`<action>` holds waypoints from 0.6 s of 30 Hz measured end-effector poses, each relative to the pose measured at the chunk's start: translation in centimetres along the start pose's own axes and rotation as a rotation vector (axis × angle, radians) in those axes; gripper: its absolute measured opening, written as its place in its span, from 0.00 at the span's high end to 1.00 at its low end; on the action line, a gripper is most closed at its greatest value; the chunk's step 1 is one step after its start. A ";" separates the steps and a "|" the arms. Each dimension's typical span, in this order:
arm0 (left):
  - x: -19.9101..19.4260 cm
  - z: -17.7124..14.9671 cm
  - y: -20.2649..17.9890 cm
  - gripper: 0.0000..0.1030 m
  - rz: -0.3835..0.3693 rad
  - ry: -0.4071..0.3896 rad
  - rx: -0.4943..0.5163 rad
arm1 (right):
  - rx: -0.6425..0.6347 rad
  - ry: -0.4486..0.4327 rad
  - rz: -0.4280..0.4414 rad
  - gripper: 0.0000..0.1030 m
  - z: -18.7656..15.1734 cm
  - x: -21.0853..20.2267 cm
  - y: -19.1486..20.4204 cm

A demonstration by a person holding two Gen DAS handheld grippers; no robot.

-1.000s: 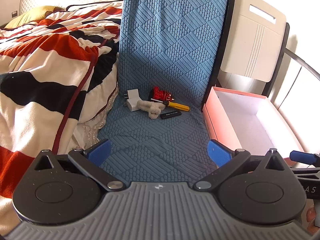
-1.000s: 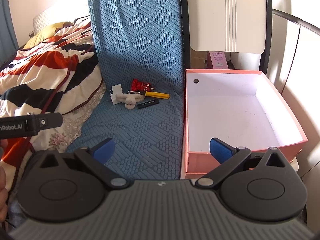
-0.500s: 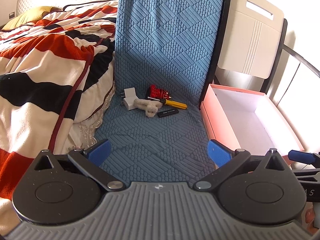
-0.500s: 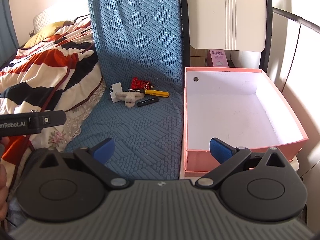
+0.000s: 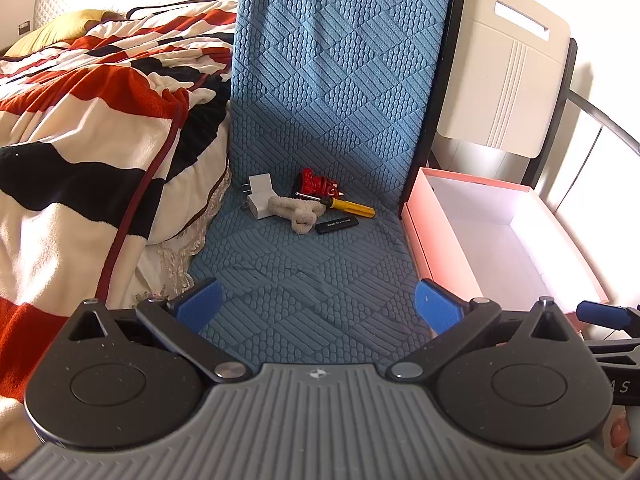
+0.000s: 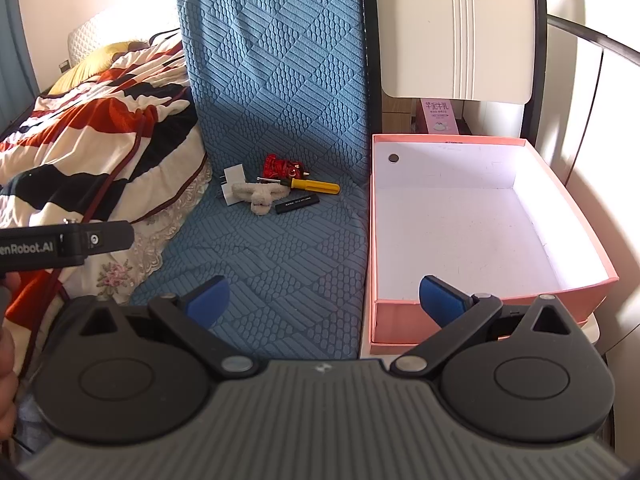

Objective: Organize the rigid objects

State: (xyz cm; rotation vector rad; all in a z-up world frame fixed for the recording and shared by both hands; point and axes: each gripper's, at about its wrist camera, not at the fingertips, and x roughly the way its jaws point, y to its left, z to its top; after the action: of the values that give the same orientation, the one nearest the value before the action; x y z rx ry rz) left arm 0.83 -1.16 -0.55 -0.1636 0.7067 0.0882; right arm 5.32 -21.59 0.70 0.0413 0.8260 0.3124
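A small pile lies on the blue quilted chair seat (image 5: 304, 272) near the backrest: a white plug adapter (image 5: 259, 197), a red toy (image 5: 318, 185), a yellow-handled screwdriver (image 5: 349, 207), a black stick (image 5: 337, 225) and a fluffy beige piece (image 5: 294, 210). The right wrist view shows the same adapter (image 6: 233, 184), red toy (image 6: 282, 167), screwdriver (image 6: 314, 186), black stick (image 6: 298, 204) and beige piece (image 6: 258, 197). An empty pink box (image 6: 492, 304) (image 5: 444, 248) stands right of the chair. My left gripper (image 5: 318, 306) and right gripper (image 6: 324, 300) are both open, empty, well short of the pile.
A striped red, black and cream blanket (image 5: 80, 140) covers the bed left of the chair. A white folding chair back (image 5: 508, 80) leans behind the box. The left gripper's body (image 6: 64, 244) shows at the left of the right wrist view, with a hand (image 6: 6, 364) below it.
Both grippers have drifted slightly; the pile and the box sit a little further left in the left wrist view. Nothing was grasped, and both jaws stay open.
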 end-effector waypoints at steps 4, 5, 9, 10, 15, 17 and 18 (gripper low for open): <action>0.1 0.1 0.0 0.00 -0.002 0.000 -0.003 | -0.004 0.004 0.001 0.00 0.1 0.2 0.1; 0.1 0.1 0.0 0.00 -0.002 0.000 -0.003 | -0.006 0.004 0.001 0.00 0.1 0.2 0.1; 0.3 0.2 -0.1 0.00 -0.003 0.000 0.004 | -0.023 0.001 -0.023 0.00 -0.2 0.6 0.3; 0.3 0.2 -0.1 0.00 -0.002 -0.002 0.004 | -0.016 0.006 -0.017 0.00 -0.3 0.8 0.1; 0.4 0.0 0.2 0.00 0.002 0.001 -0.004 | -0.019 0.011 -0.007 0.00 -0.4 1.0 0.3; 0.6 -0.1 0.3 0.00 0.001 0.006 -0.007 | -0.019 0.012 -0.005 0.00 -0.4 1.0 0.3; 0.6 -0.1 0.3 0.00 0.001 0.007 -0.008 | -0.018 0.012 -0.006 0.00 -0.4 1.0 0.3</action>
State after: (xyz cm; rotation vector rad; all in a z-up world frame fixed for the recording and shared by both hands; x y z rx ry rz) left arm 1.24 -0.86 -1.06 -0.1716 0.7137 0.0912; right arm 5.54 -21.11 -0.24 0.0196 0.8354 0.3145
